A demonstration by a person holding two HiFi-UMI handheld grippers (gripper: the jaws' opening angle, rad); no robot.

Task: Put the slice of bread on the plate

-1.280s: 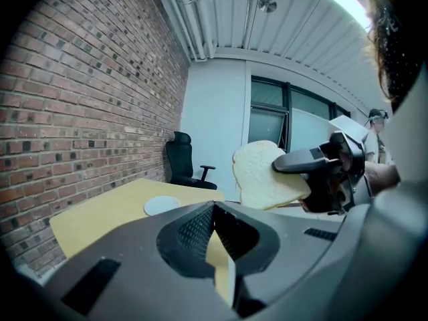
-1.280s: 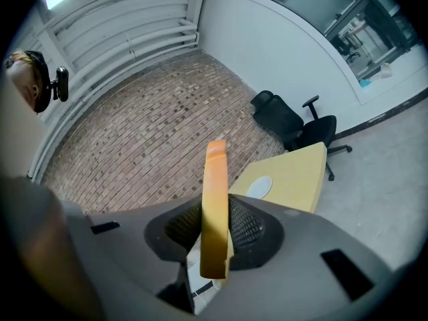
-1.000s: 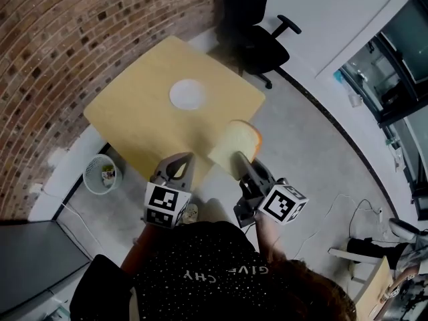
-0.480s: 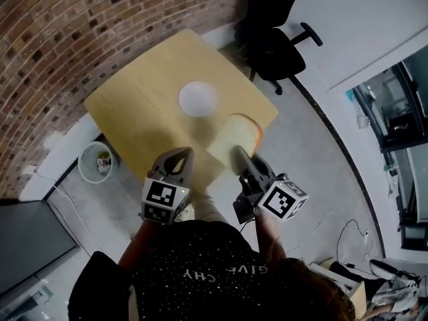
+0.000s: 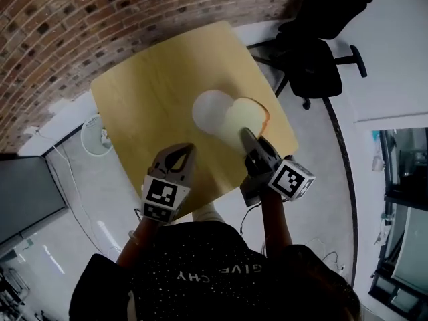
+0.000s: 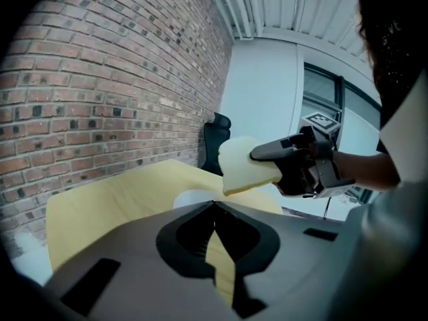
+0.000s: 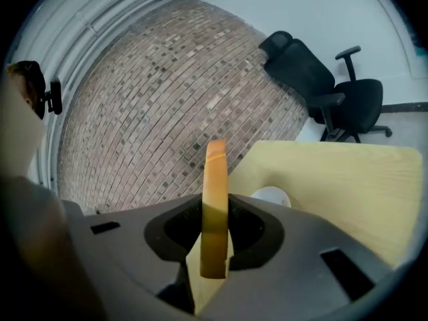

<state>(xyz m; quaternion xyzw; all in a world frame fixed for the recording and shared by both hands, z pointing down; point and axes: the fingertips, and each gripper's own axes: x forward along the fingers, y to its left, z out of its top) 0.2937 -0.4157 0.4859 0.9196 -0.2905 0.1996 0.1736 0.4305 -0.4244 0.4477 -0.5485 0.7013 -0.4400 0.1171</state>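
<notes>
A white plate (image 5: 206,110) sits near the middle of the pale wooden table (image 5: 147,92). My right gripper (image 5: 245,135) is shut on the slice of bread (image 5: 245,117) and holds it on edge above the table, so that it overlaps the plate's right side in the head view. In the right gripper view the bread (image 7: 215,206) stands edge-on between the jaws, with the plate (image 7: 271,196) beyond it. My left gripper (image 5: 182,151) hovers over the table's near edge, left of the bread, its tips together and nothing in them. From its own view the bread (image 6: 242,166) hangs above the plate (image 6: 192,198).
A brick wall (image 5: 80,19) runs behind the table. A black office chair (image 5: 317,55) stands off the table's right corner. A white waste bin (image 5: 95,137) is on the floor at the left. The person's body fills the bottom of the head view.
Both grippers have moved forward over the table. The bread, earlier off the table's near-right edge, now overlaps the plate. The right gripper's hold on it is unchanged.
</notes>
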